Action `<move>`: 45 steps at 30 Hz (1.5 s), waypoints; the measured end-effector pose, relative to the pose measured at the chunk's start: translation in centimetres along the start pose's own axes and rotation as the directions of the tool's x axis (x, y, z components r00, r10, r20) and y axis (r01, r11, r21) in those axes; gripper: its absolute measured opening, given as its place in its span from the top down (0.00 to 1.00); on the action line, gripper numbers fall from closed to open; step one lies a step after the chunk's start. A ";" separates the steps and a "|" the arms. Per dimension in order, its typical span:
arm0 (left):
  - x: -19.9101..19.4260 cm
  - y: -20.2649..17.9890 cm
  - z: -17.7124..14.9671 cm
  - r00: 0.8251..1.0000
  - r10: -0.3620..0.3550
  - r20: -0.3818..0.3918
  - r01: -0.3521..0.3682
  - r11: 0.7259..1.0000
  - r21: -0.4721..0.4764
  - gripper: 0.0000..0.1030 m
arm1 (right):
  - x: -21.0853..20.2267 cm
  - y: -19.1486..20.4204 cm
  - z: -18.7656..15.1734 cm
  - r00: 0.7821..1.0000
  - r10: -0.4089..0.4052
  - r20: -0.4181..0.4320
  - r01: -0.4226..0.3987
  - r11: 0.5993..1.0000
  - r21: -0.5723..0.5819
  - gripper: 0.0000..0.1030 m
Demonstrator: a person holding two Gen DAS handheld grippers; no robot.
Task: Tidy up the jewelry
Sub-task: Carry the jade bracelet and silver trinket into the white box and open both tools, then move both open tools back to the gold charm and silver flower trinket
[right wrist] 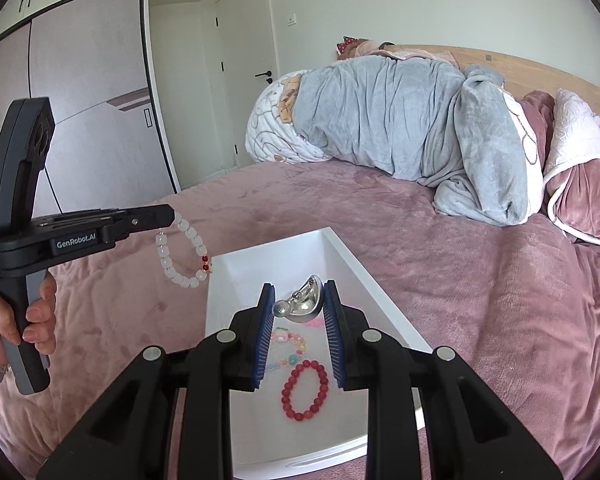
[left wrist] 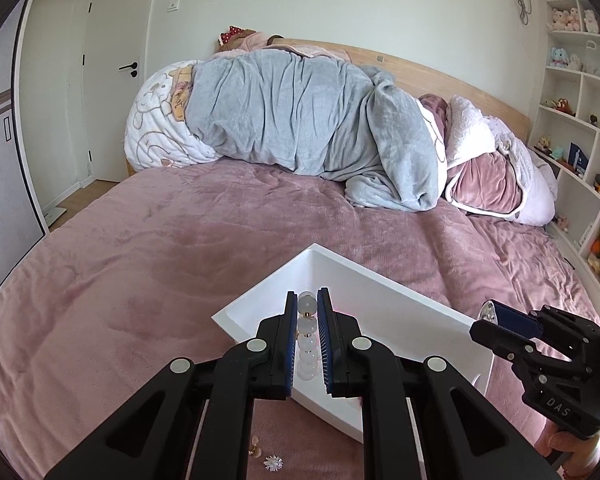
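We've got the left gripper (left wrist: 308, 312) clamped on the white bracelet (right wrist: 182, 254) just left of the tray (right wrist: 380, 276), right gripper (right wrist: 299, 304) pinching the silver piece (right wrist: 302, 305) right above it.

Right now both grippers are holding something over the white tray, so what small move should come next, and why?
Probably open the right gripper to drop the silver piece: it hangs directly above the white tray, where the red bracelet already lies. The white bead bracelet in the left gripper dangles outside the rim.
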State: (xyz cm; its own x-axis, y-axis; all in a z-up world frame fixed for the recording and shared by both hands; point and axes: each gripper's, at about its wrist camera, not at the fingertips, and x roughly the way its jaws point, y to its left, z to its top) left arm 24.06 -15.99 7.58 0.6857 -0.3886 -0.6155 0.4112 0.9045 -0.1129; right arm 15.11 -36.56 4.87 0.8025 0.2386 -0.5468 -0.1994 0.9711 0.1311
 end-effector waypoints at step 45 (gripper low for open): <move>4.9 3.2 1.0 0.978 0.211 0.011 -0.211 0.977 0.027 0.18 | 3.8 3.5 -0.4 0.995 -0.090 -0.041 0.082 0.984 -0.157 0.26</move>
State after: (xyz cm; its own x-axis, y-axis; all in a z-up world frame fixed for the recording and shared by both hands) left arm 29.30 -15.14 4.97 0.7633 -0.1913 -0.6171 0.2738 0.9609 0.0407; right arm 17.29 -32.28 2.93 0.7936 0.1499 -0.5897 -0.2184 0.9748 -0.0461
